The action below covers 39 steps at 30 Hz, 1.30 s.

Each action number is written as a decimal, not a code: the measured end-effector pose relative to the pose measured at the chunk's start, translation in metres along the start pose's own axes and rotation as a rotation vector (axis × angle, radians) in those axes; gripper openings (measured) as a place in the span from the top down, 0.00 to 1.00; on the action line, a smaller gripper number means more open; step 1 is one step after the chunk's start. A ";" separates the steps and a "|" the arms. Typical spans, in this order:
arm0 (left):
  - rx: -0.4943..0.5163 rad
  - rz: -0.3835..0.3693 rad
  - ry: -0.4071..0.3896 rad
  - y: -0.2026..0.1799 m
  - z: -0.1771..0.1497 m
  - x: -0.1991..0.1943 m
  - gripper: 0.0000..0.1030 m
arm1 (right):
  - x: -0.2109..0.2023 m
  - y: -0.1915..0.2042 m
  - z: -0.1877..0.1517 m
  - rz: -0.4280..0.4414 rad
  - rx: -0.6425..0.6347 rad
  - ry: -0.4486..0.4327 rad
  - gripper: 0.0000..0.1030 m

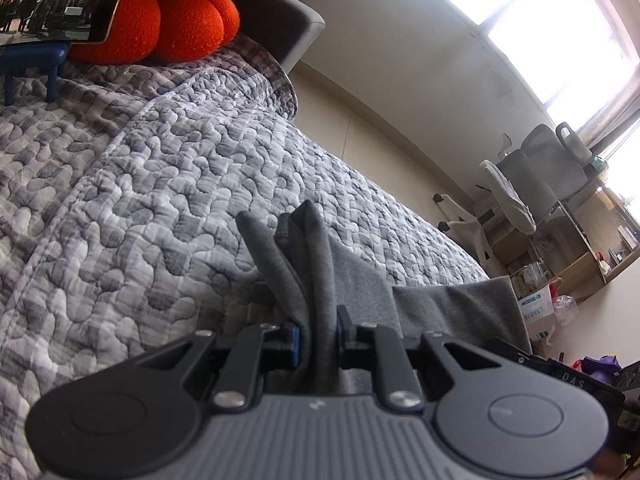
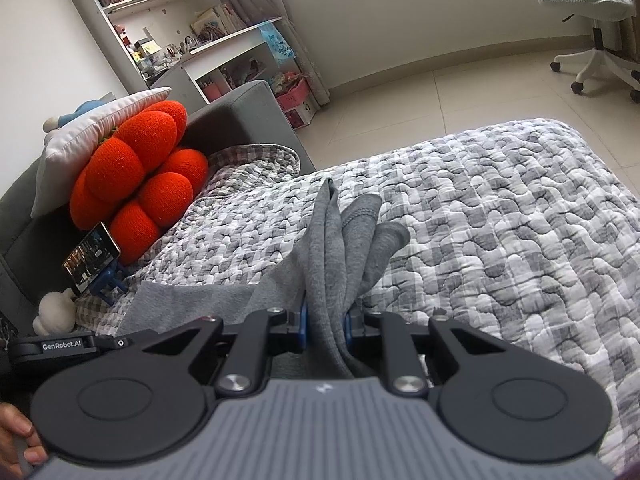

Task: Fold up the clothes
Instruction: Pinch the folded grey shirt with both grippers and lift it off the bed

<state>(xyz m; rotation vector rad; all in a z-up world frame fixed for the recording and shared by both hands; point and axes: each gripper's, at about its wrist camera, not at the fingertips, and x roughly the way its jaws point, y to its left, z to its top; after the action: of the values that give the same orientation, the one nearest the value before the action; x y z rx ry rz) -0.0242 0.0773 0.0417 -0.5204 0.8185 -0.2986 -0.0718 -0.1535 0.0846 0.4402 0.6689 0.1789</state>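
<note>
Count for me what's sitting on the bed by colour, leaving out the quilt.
Grey: 1, the grey garment
Orange: 1, the orange cushion
Blue: 1, the blue phone stand
White: 1, the white pillow
Total: 4
</note>
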 end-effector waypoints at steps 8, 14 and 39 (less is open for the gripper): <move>0.015 -0.017 -0.019 -0.003 0.000 -0.004 0.85 | -0.004 0.006 0.000 -0.008 -0.007 -0.034 0.80; 0.050 -0.014 -0.036 -0.008 -0.001 -0.007 0.85 | -0.005 0.017 0.000 -0.013 -0.031 -0.050 0.81; 0.050 -0.018 -0.064 -0.008 0.001 -0.017 0.85 | 0.007 0.055 0.002 -0.029 -0.094 -0.086 0.80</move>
<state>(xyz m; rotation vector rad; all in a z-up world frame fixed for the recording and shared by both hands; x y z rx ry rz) -0.0348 0.0783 0.0574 -0.4887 0.7430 -0.3169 -0.0662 -0.1032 0.1071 0.3457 0.5799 0.1627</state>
